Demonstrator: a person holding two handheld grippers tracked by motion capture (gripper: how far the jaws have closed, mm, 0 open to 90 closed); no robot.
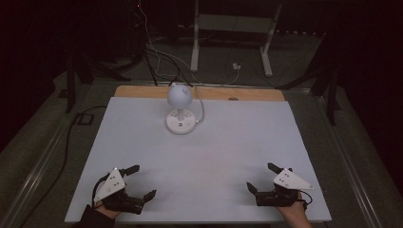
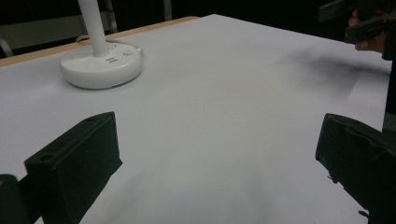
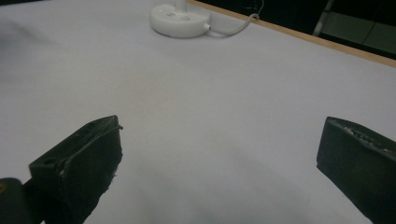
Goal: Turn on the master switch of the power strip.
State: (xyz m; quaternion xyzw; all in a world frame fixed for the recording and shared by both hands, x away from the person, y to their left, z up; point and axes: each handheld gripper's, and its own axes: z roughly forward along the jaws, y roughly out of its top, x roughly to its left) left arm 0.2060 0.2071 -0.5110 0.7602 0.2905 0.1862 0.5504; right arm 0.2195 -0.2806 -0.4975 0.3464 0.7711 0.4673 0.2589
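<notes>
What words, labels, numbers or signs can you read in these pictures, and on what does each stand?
None can be read.
Desk lamp: dark marks on its round base, too small to read as text.
Left gripper and right gripper: small dots on their grey plates, no lettering.

My left gripper (image 1: 142, 180) low at the near left, jaws spread wide, nothing between them, my right gripper (image 1: 260, 176) at the near right, jaws equally wide, both angled inward.
</notes>
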